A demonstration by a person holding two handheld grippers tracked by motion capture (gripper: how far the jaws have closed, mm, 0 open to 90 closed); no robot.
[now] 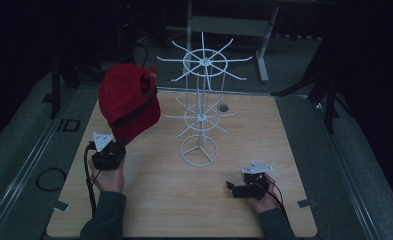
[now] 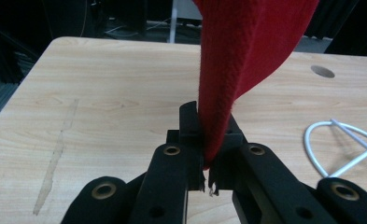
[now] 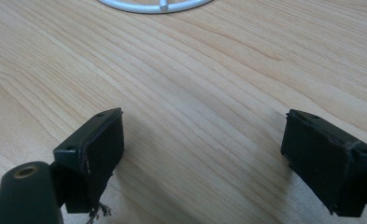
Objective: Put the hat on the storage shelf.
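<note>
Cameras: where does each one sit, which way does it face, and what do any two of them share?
High view: above the person's side, looking forward and down on the table; both forearms, left gripper holding the cap, right gripper, rack.
Left gripper view: on the left gripper, looking along jaws shut on the cap.
Right gripper view: on the right gripper, low over the table, jaws open.
Shared: all show the rack's base ring.
</note>
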